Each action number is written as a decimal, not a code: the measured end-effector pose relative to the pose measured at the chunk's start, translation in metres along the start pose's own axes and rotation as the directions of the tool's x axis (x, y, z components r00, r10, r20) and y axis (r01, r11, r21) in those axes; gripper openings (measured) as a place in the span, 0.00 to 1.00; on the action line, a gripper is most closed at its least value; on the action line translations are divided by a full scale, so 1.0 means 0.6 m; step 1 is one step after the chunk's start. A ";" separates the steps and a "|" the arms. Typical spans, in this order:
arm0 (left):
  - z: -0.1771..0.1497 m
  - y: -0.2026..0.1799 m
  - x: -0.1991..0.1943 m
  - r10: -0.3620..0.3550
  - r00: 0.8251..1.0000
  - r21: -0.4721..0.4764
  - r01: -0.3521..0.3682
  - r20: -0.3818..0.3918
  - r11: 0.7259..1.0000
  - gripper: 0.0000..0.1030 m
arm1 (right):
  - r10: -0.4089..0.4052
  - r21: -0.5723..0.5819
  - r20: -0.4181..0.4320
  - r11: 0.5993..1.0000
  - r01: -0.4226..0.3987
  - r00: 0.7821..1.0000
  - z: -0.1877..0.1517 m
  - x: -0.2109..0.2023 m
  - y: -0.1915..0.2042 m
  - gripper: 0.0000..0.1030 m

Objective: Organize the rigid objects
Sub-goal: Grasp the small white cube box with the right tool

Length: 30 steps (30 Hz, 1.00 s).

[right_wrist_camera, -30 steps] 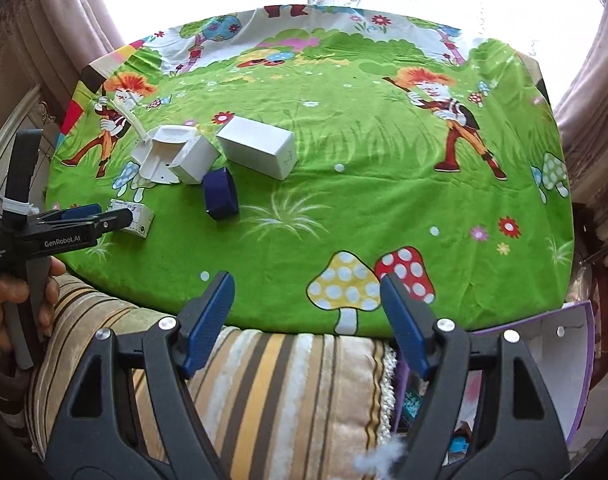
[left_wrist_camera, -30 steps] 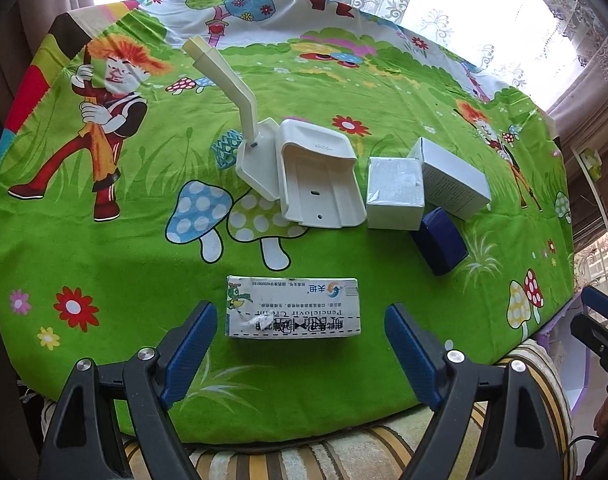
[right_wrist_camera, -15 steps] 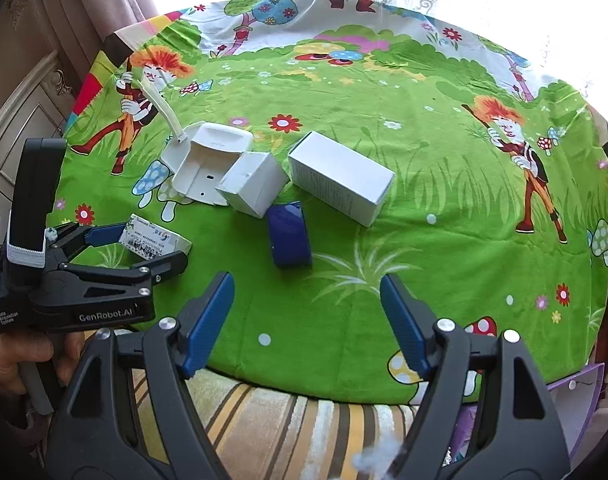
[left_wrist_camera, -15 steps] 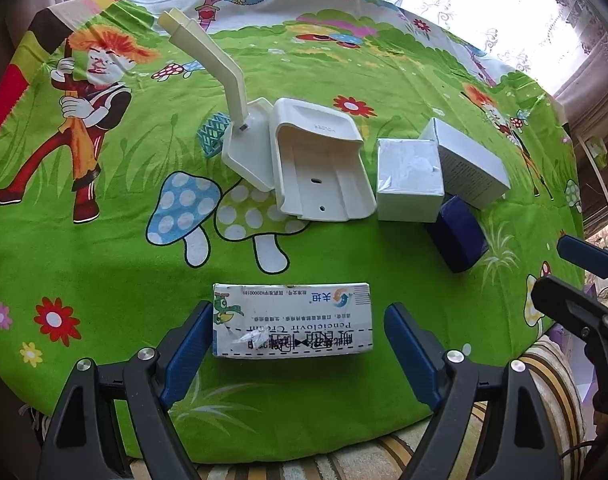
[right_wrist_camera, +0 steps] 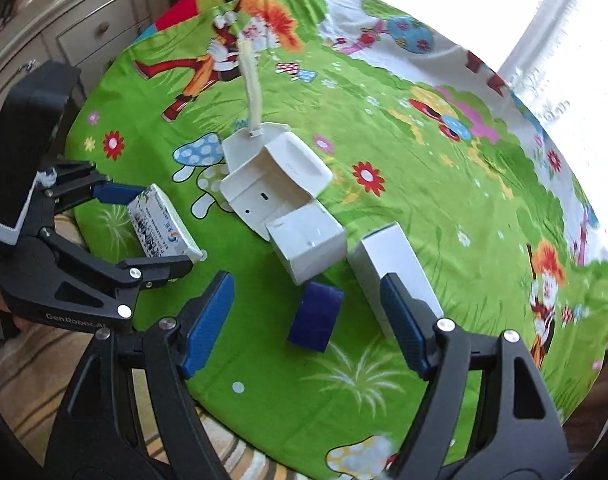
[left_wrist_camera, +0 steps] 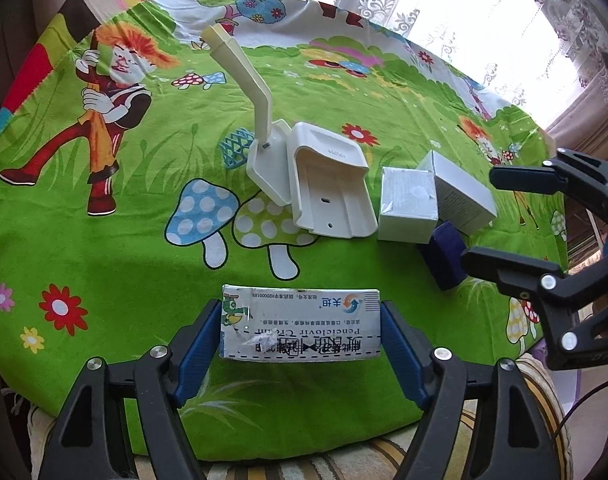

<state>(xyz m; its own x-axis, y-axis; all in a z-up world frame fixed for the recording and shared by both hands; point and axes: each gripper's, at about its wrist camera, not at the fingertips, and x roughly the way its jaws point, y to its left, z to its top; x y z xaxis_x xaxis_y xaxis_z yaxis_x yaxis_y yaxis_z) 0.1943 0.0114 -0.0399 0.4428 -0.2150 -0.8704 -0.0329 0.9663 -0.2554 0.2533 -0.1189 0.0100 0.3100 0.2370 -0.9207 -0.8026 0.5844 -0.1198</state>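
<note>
Our left gripper (left_wrist_camera: 301,328) brackets the printed medicine carton (left_wrist_camera: 301,325) at the near edge of the green cartoon tablecloth (left_wrist_camera: 104,248), pads at both ends; we cannot tell whether they grip it. Our right gripper (right_wrist_camera: 306,312) hangs spread wide above the dark blue box (right_wrist_camera: 315,317). The white open tray (left_wrist_camera: 330,186) holds nothing; beside it sit two closed white boxes (left_wrist_camera: 409,205).

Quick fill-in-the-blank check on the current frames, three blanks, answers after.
The left gripper has its fingers on either side of the printed ______ box.
The dark ______ box lies ahead of the open right gripper.
The tablecloth is mostly ______.
Answers: cream; blue; green
</note>
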 end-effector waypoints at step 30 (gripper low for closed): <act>0.000 0.024 0.002 -0.019 1.000 -0.072 0.020 0.010 0.997 0.75 | 0.068 -0.246 -0.194 0.962 -0.116 0.979 0.062 0.121 0.006 0.49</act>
<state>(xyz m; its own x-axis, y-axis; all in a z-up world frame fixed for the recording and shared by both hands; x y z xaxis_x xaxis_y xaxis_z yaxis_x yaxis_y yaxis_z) 0.1943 0.0250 -0.0448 0.4520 -0.2320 -0.8613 -0.0890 0.9490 -0.3024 0.2917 -0.0708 -0.0437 0.1497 0.1211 -0.9813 -0.9335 0.3444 -0.0999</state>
